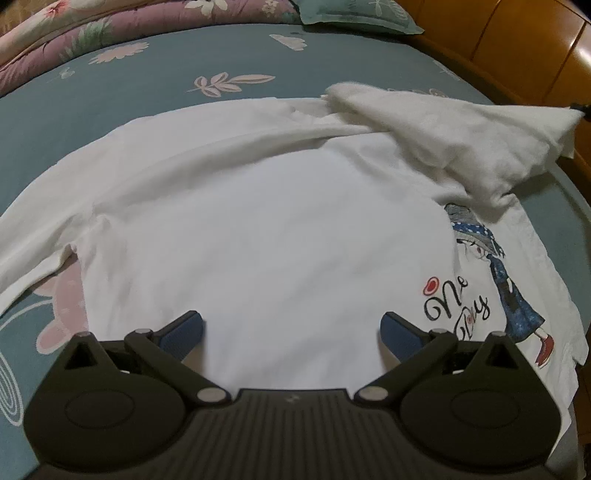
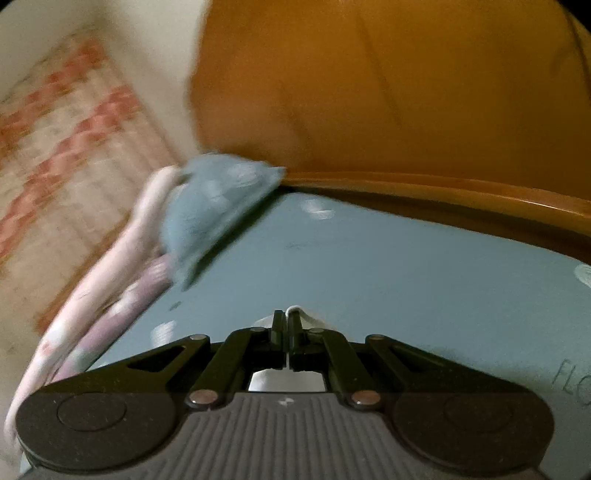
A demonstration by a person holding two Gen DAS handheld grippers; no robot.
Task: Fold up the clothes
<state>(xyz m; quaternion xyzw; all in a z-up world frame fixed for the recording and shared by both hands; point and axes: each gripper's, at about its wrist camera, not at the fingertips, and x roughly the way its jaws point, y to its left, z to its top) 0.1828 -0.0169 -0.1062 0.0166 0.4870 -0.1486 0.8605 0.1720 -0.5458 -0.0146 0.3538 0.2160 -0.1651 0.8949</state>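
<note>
We saw the white shirt [image 1: 258,229] spread ahead of our released left gripper [image 1: 291,328], while our right gripper [image 2: 287,317] pinched its lifted corner [image 1: 480,133].

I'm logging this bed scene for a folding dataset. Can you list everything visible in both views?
T-shirt: one, white, printed girl and script, spread on the bed, one corner lifted at right.
Bedsheet: one, teal with pale flowers, under the shirt.
Quilt: one, mauve floral, far edge of the bed.
Pillow: one, teal, by the headboard.
Headboard: one, orange-brown wood, at the bed's end.
Left tongs: black, blue pads, open above the shirt.
Right tongs: black, shut on white fabric.
</note>
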